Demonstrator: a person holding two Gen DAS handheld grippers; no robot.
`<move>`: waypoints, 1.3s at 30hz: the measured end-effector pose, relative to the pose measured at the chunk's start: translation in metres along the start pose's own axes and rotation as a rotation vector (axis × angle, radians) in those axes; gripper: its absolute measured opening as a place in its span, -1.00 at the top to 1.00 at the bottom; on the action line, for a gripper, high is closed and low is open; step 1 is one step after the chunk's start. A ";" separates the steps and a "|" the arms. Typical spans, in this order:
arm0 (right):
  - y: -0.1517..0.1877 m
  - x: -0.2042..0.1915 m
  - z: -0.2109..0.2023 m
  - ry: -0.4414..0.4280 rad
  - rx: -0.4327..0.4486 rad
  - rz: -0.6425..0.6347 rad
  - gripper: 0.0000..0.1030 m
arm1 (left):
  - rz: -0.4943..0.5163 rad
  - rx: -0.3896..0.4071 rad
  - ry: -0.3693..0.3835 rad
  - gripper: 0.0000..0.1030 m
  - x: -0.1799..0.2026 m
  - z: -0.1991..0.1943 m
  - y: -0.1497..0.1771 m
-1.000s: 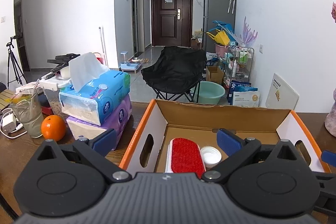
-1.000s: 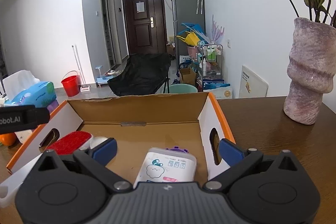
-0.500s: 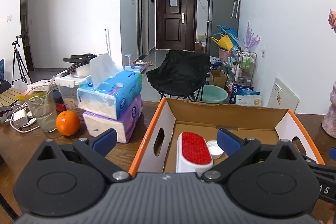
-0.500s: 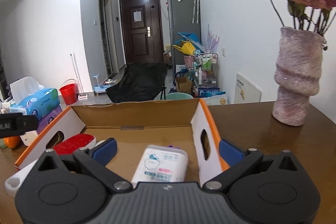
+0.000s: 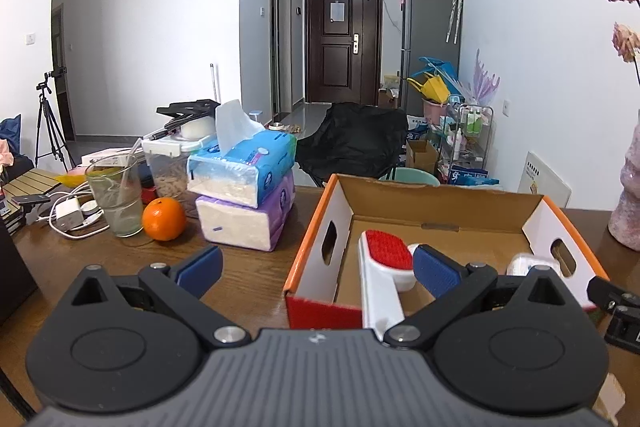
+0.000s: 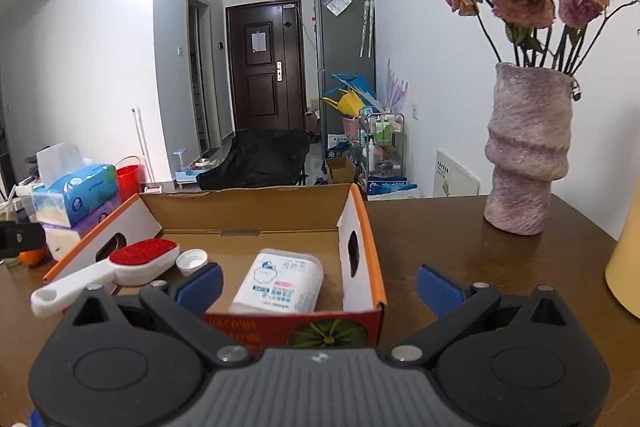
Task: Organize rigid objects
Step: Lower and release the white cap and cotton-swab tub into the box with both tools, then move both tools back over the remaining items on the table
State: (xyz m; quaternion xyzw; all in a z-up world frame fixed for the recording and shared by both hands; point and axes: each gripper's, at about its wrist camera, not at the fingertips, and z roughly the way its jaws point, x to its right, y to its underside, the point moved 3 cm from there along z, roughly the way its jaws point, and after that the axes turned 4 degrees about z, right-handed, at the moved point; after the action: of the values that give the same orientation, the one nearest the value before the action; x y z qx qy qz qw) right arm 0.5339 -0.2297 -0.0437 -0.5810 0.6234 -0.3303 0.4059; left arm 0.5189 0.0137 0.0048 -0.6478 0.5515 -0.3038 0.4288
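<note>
Cardboard box (image 6: 362, 227) on the bench (image 6: 460, 247) held a red-faced brush (image 6: 140, 259), a white cap (image 6: 192, 262) and a wipes pack (image 6: 280, 281). Left gripper (image 5: 318, 267) and right gripper (image 6: 320, 283) both gaped wide, holding nothing.

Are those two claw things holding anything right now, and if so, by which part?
Nothing is held. The left gripper and right gripper are both open and empty; the lint brush lies in the cardboard box.

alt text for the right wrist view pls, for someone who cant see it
An open right tool hovers just before a cardboard box on a brown wooden table. The box holds a red-faced white brush, a white cap and a white container. A vase of dried roses stands to the right.
</note>
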 end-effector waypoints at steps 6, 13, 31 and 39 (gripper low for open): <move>0.011 0.001 -0.024 -0.003 0.014 -0.009 -1.00 | 0.012 -0.005 -0.006 -1.00 -0.004 -0.016 0.014; 0.026 0.004 -0.052 -0.002 0.030 -0.026 -1.00 | 0.008 0.010 0.001 -1.00 -0.012 -0.040 0.029; 0.076 0.006 -0.120 0.009 0.038 -0.081 -1.00 | 0.006 -0.046 0.031 -1.00 -0.039 -0.090 0.085; 0.103 0.004 -0.144 0.003 0.036 -0.120 -1.00 | 0.020 -0.067 0.027 -1.00 -0.051 -0.100 0.113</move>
State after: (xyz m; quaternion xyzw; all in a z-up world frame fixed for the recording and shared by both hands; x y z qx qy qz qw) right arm 0.3588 -0.2318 -0.0696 -0.6094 0.5820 -0.3659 0.3949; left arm 0.3707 0.0385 -0.0475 -0.6519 0.5736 -0.2896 0.4027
